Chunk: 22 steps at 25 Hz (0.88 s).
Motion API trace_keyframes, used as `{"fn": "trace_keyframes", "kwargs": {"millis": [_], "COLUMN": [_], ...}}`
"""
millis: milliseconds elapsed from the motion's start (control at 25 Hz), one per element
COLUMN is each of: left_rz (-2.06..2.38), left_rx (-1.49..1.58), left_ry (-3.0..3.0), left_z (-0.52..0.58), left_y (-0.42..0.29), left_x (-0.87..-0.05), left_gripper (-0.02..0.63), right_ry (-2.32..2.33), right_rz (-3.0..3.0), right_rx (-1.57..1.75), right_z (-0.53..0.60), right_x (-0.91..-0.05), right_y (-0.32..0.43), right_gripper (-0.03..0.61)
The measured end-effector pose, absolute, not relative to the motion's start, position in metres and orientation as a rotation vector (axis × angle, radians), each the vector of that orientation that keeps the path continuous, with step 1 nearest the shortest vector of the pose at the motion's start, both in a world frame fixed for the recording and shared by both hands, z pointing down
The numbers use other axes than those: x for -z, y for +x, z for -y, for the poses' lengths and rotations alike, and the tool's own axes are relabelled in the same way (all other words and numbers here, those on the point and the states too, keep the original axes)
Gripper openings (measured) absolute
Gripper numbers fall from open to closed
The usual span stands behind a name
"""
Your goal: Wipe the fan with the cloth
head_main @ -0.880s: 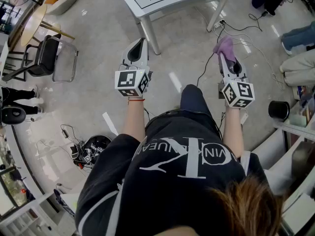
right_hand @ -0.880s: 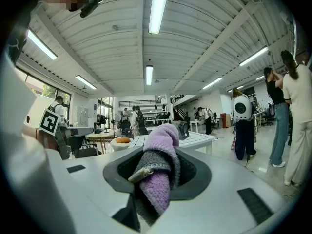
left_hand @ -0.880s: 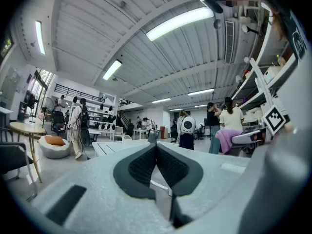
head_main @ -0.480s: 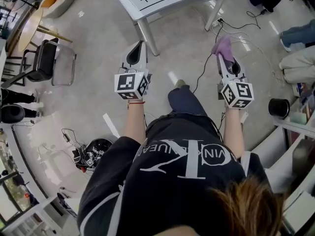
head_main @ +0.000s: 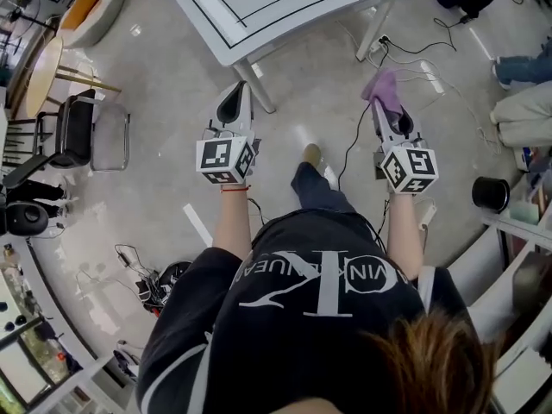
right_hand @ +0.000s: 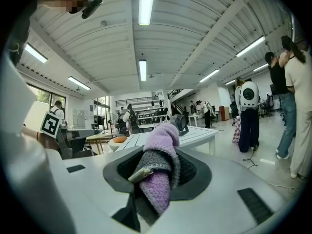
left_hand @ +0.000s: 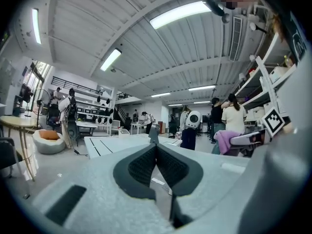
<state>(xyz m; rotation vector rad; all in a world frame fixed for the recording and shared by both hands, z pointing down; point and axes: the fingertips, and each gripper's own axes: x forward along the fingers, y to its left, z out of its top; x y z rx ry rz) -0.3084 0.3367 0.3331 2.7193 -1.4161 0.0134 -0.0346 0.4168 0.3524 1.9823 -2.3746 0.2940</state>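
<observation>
The left gripper (left_hand: 156,152) has its jaws pressed together on nothing. The right gripper (head_main: 385,115) has its jaws clamped on the purple cloth (right_hand: 158,177), at 1 o'clock in the head view. The small dark fan (right_hand: 179,124) stands on the white tabletop (right_hand: 202,133), at 12 o'clock beyond the cloth. The person's black shirt (head_main: 259,343) bears a large "CK".

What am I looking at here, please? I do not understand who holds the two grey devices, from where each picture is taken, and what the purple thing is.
There is no robot here. A person holds a two-jaw gripper in each hand. One picture comes from a camera on the person's head, looking steeply down. The other two come from cameras that ride on the grippers and look along their jaws. The left gripper is shut and holds nothing. The right gripper is shut on a purple cloth. Ahead stands a white table, and on it a small dark fan, not yet touched.
</observation>
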Motion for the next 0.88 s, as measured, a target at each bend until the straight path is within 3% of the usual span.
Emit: {"fn": "trace_keyframes", "kwargs": {"millis": [880], "left_rz": [1.277], "left_rx": [-0.118], "left_ry": [2.746], "left_z": [-0.138], "left_y": [-0.25], "left_x": [-0.343], "left_gripper": [0.005], "right_ry": [1.941], "right_rz": [2.402], "right_rx": [-0.373], "right_z": [-0.215], "right_x": [-0.357], "right_y": [-0.008], "right_gripper": [0.138]}}
